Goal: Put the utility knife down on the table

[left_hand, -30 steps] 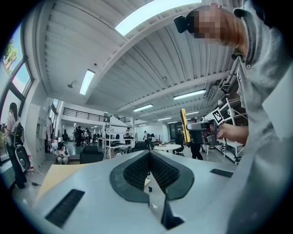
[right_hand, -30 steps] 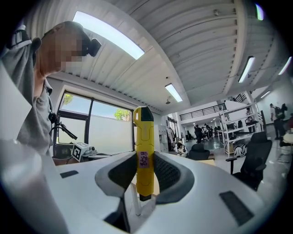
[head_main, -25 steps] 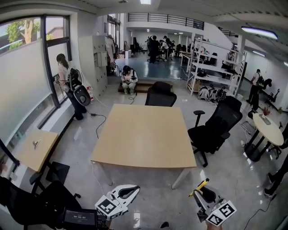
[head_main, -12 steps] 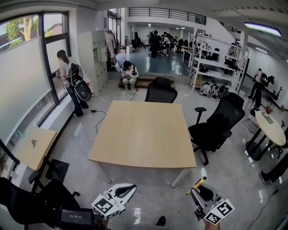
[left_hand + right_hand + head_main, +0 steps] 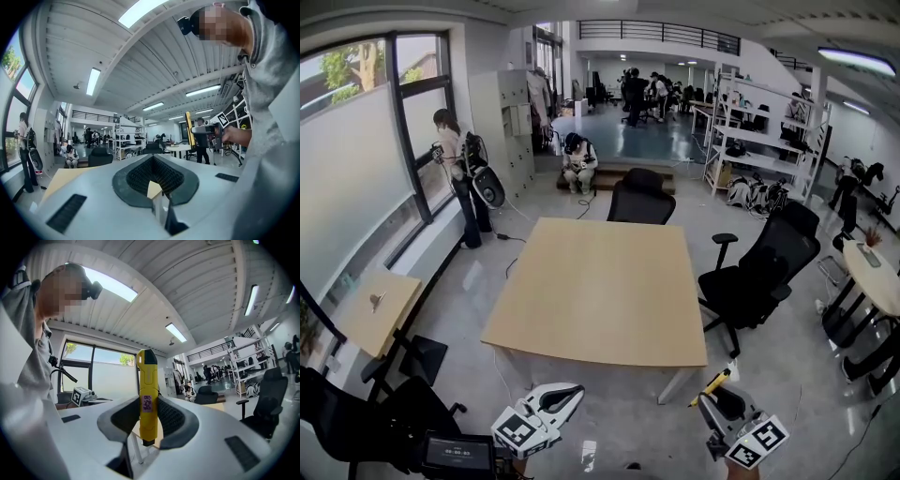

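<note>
The yellow utility knife stands upright between the jaws of my right gripper, which is shut on its handle. In the head view the knife pokes up and left from the right gripper, low at the right, short of the table's near edge. The bare light wooden table fills the middle of that view. At the lower left my left gripper is held off the table, and its jaws are shut with nothing in them. The left gripper view also catches the knife in the other hand.
Black office chairs stand behind the table and at its right side. A small side table sits at the left and a round table at the right. A person stands by the window.
The head view has shifted slightly. Both grippers stay low in front of the table's near edge, the right one still holding the knife.
</note>
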Demonstrator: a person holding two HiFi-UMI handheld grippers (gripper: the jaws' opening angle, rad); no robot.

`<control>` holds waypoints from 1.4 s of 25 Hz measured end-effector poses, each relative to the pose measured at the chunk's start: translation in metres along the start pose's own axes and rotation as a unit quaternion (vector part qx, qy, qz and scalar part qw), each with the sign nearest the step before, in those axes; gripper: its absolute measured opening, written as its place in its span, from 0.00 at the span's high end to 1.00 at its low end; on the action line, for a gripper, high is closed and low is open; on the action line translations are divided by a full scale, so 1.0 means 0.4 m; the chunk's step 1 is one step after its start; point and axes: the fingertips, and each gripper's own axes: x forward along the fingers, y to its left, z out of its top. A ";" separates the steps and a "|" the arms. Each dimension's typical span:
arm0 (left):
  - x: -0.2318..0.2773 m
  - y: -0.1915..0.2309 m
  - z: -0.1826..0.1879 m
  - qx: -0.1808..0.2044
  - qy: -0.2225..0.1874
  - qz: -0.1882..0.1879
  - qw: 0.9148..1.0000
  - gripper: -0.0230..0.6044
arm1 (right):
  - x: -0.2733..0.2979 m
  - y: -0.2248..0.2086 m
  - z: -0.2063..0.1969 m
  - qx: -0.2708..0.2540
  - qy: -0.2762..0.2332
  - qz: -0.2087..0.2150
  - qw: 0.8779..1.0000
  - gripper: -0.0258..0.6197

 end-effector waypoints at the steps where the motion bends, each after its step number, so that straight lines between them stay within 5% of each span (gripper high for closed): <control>1: 0.018 -0.001 0.004 0.002 0.000 0.003 1.000 0.96 | -0.001 -0.020 0.005 0.000 -0.001 0.002 1.000 0.78; 17: 0.186 -0.041 0.034 0.017 -0.018 0.037 0.999 0.96 | -0.044 -0.211 0.038 -0.013 -0.004 0.030 0.999 0.78; 23: 0.191 0.012 0.013 0.010 -0.012 0.044 0.999 0.96 | 0.005 -0.229 0.031 -0.010 -0.001 0.032 0.999 0.78; 35: 0.254 0.189 0.032 0.021 -0.012 -0.001 1.000 0.96 | 0.148 -0.259 0.042 -0.002 -0.014 -0.008 1.000 0.78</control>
